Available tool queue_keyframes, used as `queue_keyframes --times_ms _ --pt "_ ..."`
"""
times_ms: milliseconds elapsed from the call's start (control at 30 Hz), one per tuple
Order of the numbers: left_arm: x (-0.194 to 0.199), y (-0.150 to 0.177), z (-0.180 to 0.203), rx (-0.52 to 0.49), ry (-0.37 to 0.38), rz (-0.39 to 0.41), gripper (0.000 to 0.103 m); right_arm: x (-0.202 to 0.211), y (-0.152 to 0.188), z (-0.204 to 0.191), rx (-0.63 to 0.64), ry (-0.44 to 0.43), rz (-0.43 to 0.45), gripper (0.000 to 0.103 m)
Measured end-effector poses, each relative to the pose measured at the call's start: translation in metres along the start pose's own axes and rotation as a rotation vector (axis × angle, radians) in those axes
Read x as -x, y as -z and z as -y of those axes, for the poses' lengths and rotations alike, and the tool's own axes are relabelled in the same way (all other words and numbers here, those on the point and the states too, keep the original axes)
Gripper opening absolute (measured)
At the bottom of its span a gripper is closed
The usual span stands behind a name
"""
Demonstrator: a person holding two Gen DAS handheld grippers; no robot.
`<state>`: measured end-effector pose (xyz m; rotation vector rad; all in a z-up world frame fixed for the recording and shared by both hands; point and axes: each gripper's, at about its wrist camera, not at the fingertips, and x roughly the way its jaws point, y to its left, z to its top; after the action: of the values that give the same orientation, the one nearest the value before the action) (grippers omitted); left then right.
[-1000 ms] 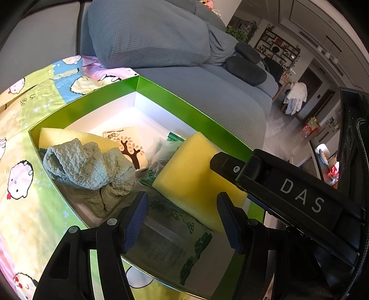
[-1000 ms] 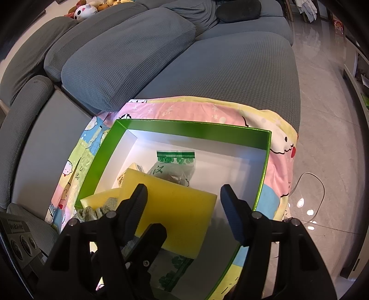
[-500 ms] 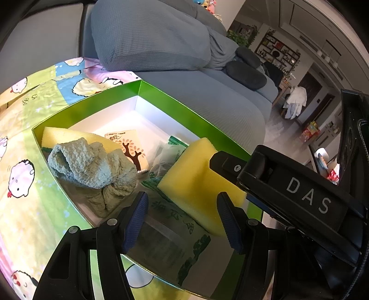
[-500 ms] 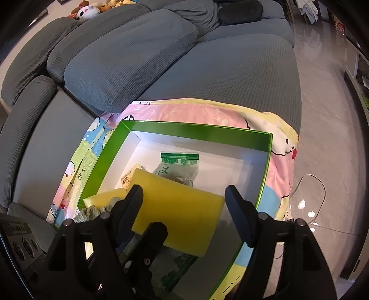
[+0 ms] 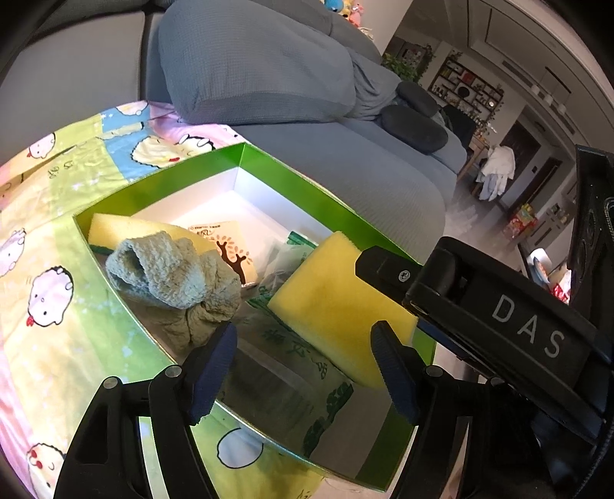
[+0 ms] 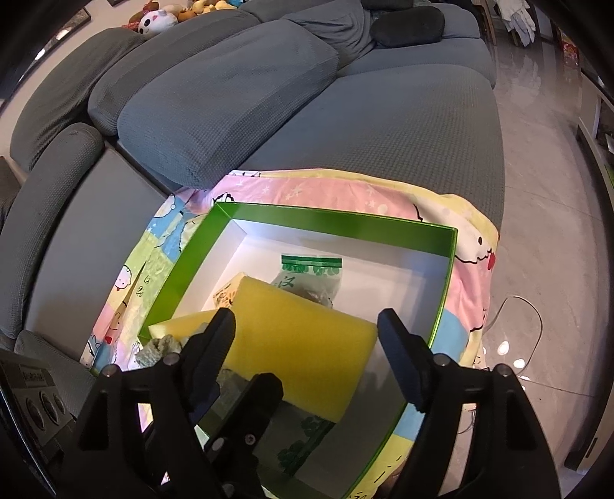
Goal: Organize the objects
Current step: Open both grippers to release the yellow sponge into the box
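Observation:
A green box (image 5: 345, 215) with a white inside sits on a cartoon blanket on the sofa. It holds a grey-green cloth (image 5: 172, 272), a tan packet (image 5: 226, 245), a small printed bag (image 6: 311, 280), two yellow sponges and a large clear printed bag (image 5: 291, 364). My left gripper (image 5: 303, 364) hovers over the large bag at the box's near edge, jaws opening, pads touching nothing. My right gripper (image 6: 307, 345) straddles the bigger yellow sponge (image 6: 303, 353), which leans on the box's contents. Its jaws are opening too, and the pads stand just off the sponge's ends.
Grey sofa cushions (image 6: 230, 99) rise behind the box, with soft toys (image 6: 165, 15) on top. A shiny floor (image 6: 545, 192) and a thin cable (image 6: 529, 314) lie to the right of the blanket (image 6: 472, 268). The blanket's left part (image 5: 57, 268) is bare.
Both pairs of jaws have widened. The yellow sponge between the right jaws has spread out as the squeeze came off. Both hands stayed almost in place.

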<state>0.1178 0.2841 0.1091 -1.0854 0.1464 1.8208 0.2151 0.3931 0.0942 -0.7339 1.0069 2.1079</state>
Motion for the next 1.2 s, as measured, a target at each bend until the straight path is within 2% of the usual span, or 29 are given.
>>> queue_keyframes --times_ms 333,600,833,900,1200 --pt "0.016 -0.004 0.000 0.005 0.005 0.036 0.073 0.014 -0.001 0.000 -0.002 -0.007 0.034 0.076" --pt "0.030 -0.005 -0.001 -0.007 -0.019 0.060 0.073 0.024 0.001 -0.007 0.016 -0.029 0.059 0.076" --pt "0.043 -0.005 -0.004 -0.017 -0.052 0.074 0.073 0.031 0.003 -0.016 0.042 -0.041 0.074 0.083" --pt "0.047 -0.005 -0.005 -0.018 -0.057 0.081 0.073 0.034 0.004 -0.018 0.049 -0.044 0.084 0.088" --pt "0.061 0.000 -0.004 -0.036 -0.078 0.097 0.073 0.047 0.006 -0.026 0.071 -0.040 0.117 0.092"
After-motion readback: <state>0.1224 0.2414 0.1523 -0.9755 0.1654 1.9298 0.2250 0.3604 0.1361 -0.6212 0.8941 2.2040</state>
